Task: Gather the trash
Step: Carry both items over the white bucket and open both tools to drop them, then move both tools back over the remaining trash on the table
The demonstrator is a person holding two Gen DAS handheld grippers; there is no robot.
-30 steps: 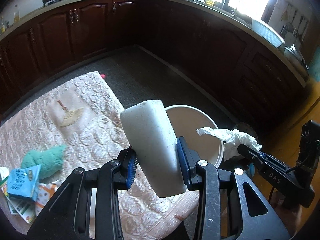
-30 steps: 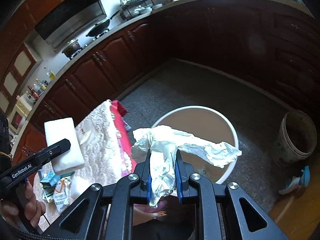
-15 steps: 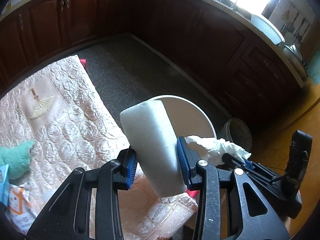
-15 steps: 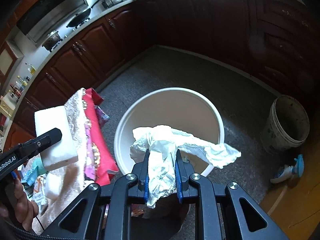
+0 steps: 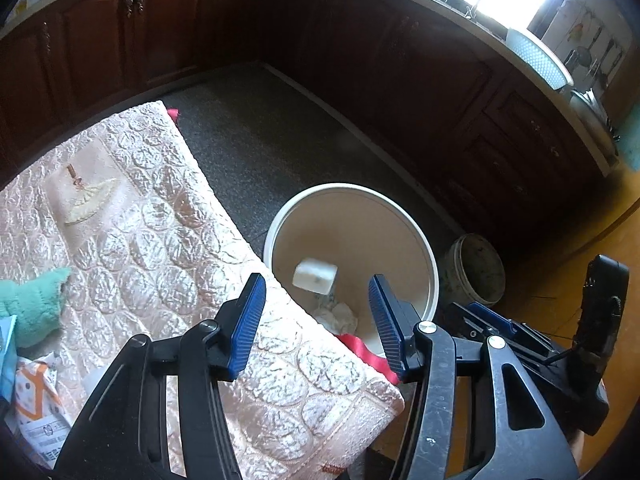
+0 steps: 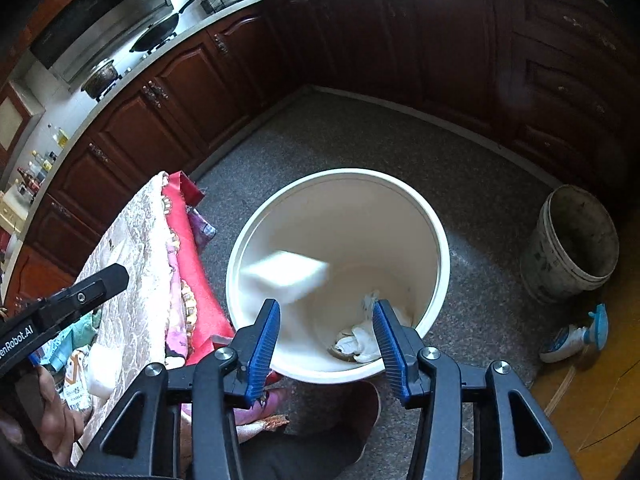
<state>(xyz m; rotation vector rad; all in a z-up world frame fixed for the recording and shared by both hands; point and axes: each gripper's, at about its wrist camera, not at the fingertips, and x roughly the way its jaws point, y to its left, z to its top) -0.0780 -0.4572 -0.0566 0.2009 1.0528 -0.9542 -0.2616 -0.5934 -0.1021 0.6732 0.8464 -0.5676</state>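
Both sets of fingers are spread wide and nothing is held: the left gripper [image 5: 316, 320] and the right gripper [image 6: 326, 344] are poised above the white bin [image 6: 438, 240]. A white foam block [image 6: 286, 276] is caught blurred inside the bin's mouth (apparently mid-fall), and crumpled tissue [image 6: 362, 340] lies at its bottom. More trash is judged to remain: snack packets [image 5: 34, 400] and a green cloth [image 5: 34, 308] lie at 8 o'clock on the quilted surface [image 5: 160, 240]. A hasty swing back could drag the quilt's overhanging corner, or the red cloth [image 6: 188, 248] beneath it, into the bin. At 3 o'clock a dirty bucket [image 6: 576, 244] and a spray bottle [image 6: 576, 336] stand on the floor, near enough to be knocked or mistaken for the target.
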